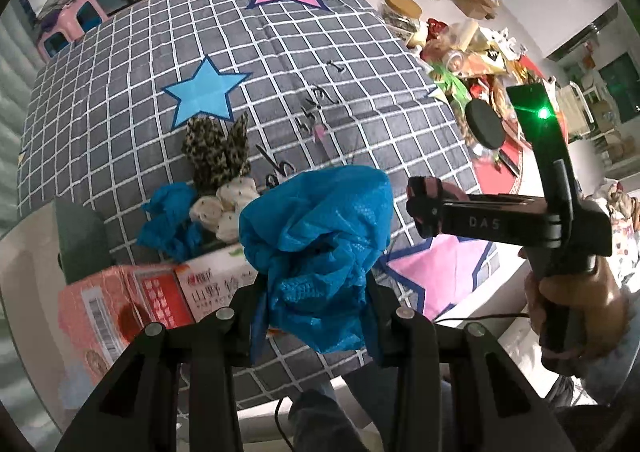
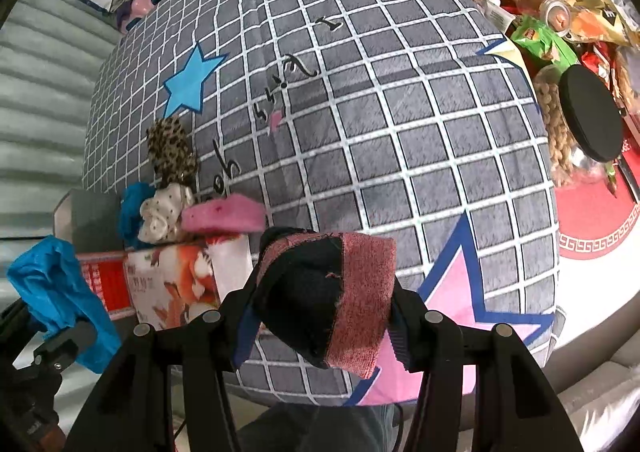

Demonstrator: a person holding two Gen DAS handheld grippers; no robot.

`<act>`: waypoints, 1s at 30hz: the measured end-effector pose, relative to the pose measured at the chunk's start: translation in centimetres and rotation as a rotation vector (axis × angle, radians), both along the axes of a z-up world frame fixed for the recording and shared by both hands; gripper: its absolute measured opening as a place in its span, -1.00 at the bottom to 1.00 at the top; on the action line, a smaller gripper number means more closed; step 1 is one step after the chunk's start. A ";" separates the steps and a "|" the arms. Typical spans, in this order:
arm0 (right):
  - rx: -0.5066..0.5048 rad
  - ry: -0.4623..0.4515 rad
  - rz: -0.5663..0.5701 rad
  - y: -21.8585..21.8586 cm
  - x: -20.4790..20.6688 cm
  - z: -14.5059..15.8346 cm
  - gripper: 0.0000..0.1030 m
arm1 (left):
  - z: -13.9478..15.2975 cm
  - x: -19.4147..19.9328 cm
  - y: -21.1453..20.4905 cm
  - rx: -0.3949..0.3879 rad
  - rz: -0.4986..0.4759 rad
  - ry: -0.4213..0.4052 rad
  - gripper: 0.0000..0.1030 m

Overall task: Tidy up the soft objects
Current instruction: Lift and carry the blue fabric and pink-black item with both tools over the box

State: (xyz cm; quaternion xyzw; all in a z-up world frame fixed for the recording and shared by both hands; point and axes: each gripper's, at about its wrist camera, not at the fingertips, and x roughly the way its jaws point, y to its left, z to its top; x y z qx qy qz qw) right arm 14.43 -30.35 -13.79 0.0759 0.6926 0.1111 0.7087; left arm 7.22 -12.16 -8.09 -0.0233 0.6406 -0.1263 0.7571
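Blue crinkled plastic, a shoe cover (image 1: 316,252) by the look of it, is sitting pinched in the left gripper (image 1: 312,316), whose jaws are standing partly closed on it above the checked quilt (image 1: 320,64), while the right gripper (image 2: 324,316) is clamping a folded black and pink sock (image 2: 332,292) in the same way. Judging by the pile already gathered at the carton (image 2: 172,288) — another blue cover (image 1: 172,220), white dotted cloth (image 1: 224,208), a leopard-print piece (image 1: 216,152) and a pink pad (image 2: 224,216) — the sorting is looking well advanced, with these two held pieces apparently remaining to be set down.
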 end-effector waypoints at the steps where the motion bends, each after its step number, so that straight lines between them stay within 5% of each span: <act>1: -0.002 0.001 0.002 0.0 -0.3 0.0 0.08 | 0.0 -0.3 0.1 -0.003 0.001 0.002 -0.18; 15: -0.023 0.004 0.075 3.0 -4.7 1.0 0.08 | -0.4 -5.0 1.3 -0.009 -0.014 0.017 -0.18; 30: -0.040 -0.012 0.291 12.1 -9.4 2.5 0.08 | 1.1 -10.2 8.3 -0.013 0.127 -0.055 -0.18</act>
